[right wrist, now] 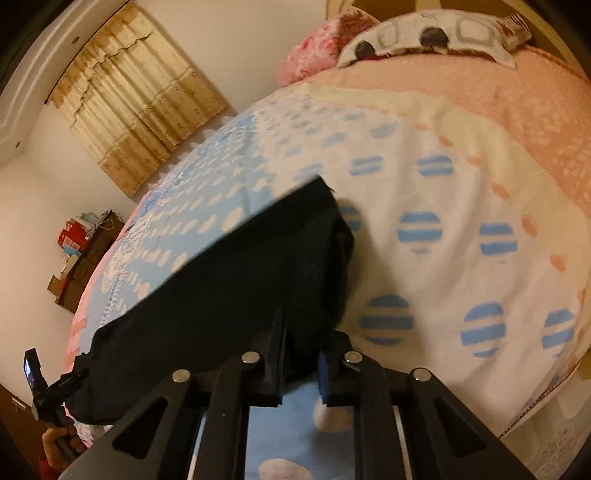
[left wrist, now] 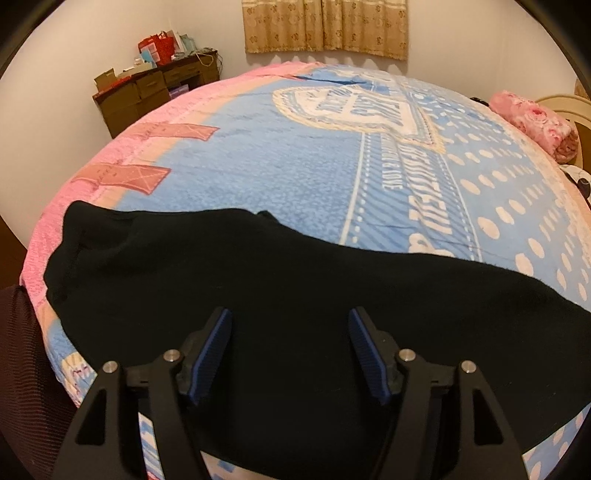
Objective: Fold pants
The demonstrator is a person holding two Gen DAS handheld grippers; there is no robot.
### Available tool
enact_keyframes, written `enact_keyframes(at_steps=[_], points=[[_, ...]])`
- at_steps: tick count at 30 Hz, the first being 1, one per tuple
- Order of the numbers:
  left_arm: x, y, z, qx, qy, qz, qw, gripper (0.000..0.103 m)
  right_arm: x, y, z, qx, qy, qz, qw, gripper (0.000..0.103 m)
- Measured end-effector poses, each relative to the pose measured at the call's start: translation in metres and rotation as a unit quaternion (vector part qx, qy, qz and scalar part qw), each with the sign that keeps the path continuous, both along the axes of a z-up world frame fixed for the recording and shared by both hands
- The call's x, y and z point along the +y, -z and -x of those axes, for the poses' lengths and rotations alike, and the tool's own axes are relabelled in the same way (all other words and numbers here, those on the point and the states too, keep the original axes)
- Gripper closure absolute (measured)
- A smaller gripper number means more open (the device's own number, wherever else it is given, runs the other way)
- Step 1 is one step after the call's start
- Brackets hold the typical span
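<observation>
Pinch right gripper firmly on pants hem (jaws already nipping cloth), drop left gripper, jaws apart and empty, onto waistband, lift evenly.

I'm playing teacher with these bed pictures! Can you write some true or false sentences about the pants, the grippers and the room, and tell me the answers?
1. The pants are black. True.
2. The left gripper is clamped on the pants. False: its jaws stand open above the cloth.
3. The right gripper has black cloth between its nearly closed fingers. True.
4. The pants lie on a bare wooden floor. False: they lie on a blue and pink blanket on a bed.
5. A curtain hangs on the wall behind the bed. True.
6. The desk is empty. False: boxes and bags sit on it.
</observation>
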State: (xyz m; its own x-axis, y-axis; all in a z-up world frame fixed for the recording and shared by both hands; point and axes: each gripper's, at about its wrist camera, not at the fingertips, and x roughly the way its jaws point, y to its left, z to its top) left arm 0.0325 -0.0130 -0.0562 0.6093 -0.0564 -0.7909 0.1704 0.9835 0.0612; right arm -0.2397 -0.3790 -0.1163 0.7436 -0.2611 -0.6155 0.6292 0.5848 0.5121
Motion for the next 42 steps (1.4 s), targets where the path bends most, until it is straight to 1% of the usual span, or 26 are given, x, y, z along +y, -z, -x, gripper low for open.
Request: enact_keyframes(at_steps=[3, 5, 6, 9, 11, 13, 16, 19, 20, 23, 24, 25, 26, 27, 28, 29, 30, 31, 32, 33, 34, 35, 36, 38, 39, 42], points=[[0.005, -0.003, 0.001, -0.008, -0.003, -0.007, 0.9999, 0.035, 0.01, -0.027, -0.006, -0.033, -0.016, 0.016, 0.999, 0.091], [0.01, -0.006, 0.001, -0.011, -0.004, -0.006, 0.9999, 0.034, 0.023, -0.051, -0.02, -0.059, -0.047, 0.028, 0.997, 0.091], [0.015, -0.008, 0.001, -0.013, -0.008, -0.004, 0.9999, 0.033, 0.035, -0.066, -0.03, -0.073, -0.071, 0.04, 0.994, 0.091], [0.03, -0.014, 0.0, -0.02, -0.016, 0.005, 0.9997, 0.033, 0.07, -0.099, -0.064, -0.103, -0.139, 0.066, 0.983, 0.091], [0.042, -0.017, -0.001, -0.023, -0.026, 0.007, 0.9994, 0.032, 0.101, -0.115, -0.097, -0.117, -0.196, 0.072, 0.971, 0.091], [0.063, -0.023, -0.002, -0.028, -0.044, 0.016, 0.9985, 0.032, 0.133, -0.122, -0.131, -0.122, -0.248, 0.076, 0.958, 0.091], [0.095, -0.03, -0.004, -0.038, -0.074, 0.023, 0.9963, 0.032, 0.188, -0.116, -0.184, -0.107, -0.317, 0.092, 0.938, 0.091], [0.126, -0.036, -0.006, -0.048, -0.104, 0.024, 0.9932, 0.032, 0.247, -0.098, -0.23, -0.086, -0.378, 0.112, 0.915, 0.091], [0.134, -0.037, -0.007, -0.048, -0.112, 0.023, 0.9922, 0.032, 0.267, -0.089, -0.245, -0.073, -0.394, 0.13, 0.907, 0.091], [0.162, -0.037, -0.013, -0.047, -0.147, 0.034, 0.9874, 0.032, 0.319, -0.059, -0.275, -0.026, -0.417, 0.193, 0.888, 0.091], [0.174, -0.035, -0.015, -0.043, -0.16, 0.044, 0.9853, 0.032, 0.33, -0.049, -0.283, -0.01, -0.418, 0.209, 0.884, 0.088], [0.18, -0.034, -0.016, -0.04, -0.168, 0.048, 0.9837, 0.032, 0.342, -0.036, -0.288, 0.009, -0.42, 0.225, 0.879, 0.088], [0.186, -0.033, -0.017, -0.039, -0.175, 0.053, 0.9823, 0.032, 0.352, -0.023, -0.293, 0.032, -0.426, 0.232, 0.874, 0.084], [0.194, -0.03, -0.02, -0.037, -0.183, 0.061, 0.9805, 0.032, 0.359, -0.015, -0.293, 0.035, -0.434, 0.234, 0.869, 0.069], [0.197, -0.029, -0.022, -0.035, -0.187, 0.063, 0.9797, 0.032, 0.362, -0.015, -0.289, 0.019, -0.44, 0.242, 0.865, 0.055], [0.2, -0.026, -0.023, -0.033, -0.191, 0.066, 0.9789, 0.032, 0.369, -0.015, -0.282, -0.002, -0.462, 0.243, 0.853, 0.025], [0.204, -0.023, -0.025, -0.027, -0.196, 0.07, 0.9777, 0.032, 0.375, -0.016, -0.279, -0.015, -0.484, 0.242, 0.841, 0.012], [0.206, -0.021, -0.026, -0.023, -0.198, 0.075, 0.9771, 0.032, 0.383, -0.017, -0.277, -0.02, -0.5, 0.248, 0.829, 0.012], [0.208, -0.019, -0.026, -0.019, -0.199, 0.082, 0.9765, 0.032, 0.388, -0.018, -0.275, -0.016, -0.507, 0.257, 0.823, 0.012], [0.21, -0.017, -0.027, -0.016, -0.2, 0.087, 0.9758, 0.032, 0.39, -0.019, -0.273, -0.015, -0.512, 0.257, 0.819, 0.013], [0.211, -0.015, -0.027, -0.014, -0.201, 0.09, 0.9754, 0.032, 0.387, -0.023, -0.271, -0.025, -0.517, 0.244, 0.82, 0.013], [0.212, -0.013, -0.027, -0.01, -0.202, 0.094, 0.9749, 0.032, 0.38, -0.029, -0.267, -0.041, -0.52, 0.22, 0.824, 0.013], [0.213, -0.01, -0.028, -0.004, -0.204, 0.1, 0.9739, 0.032, 0.37, -0.035, -0.263, -0.055, -0.515, 0.199, 0.832, 0.013], [0.216, -0.003, -0.028, 0.008, -0.212, 0.12, 0.97, 0.032, 0.346, -0.047, -0.255, -0.074, -0.483, 0.172, 0.856, 0.013], [0.218, 0.0, -0.028, 0.014, -0.216, 0.127, 0.9679, 0.032, 0.335, -0.052, -0.25, -0.08, -0.465, 0.167, 0.866, 0.013], [0.224, 0.014, -0.025, 0.032, -0.236, 0.167, 0.9568, 0.032, 0.289, -0.063, -0.237, -0.087, -0.404, 0.156, 0.897, 0.013]])
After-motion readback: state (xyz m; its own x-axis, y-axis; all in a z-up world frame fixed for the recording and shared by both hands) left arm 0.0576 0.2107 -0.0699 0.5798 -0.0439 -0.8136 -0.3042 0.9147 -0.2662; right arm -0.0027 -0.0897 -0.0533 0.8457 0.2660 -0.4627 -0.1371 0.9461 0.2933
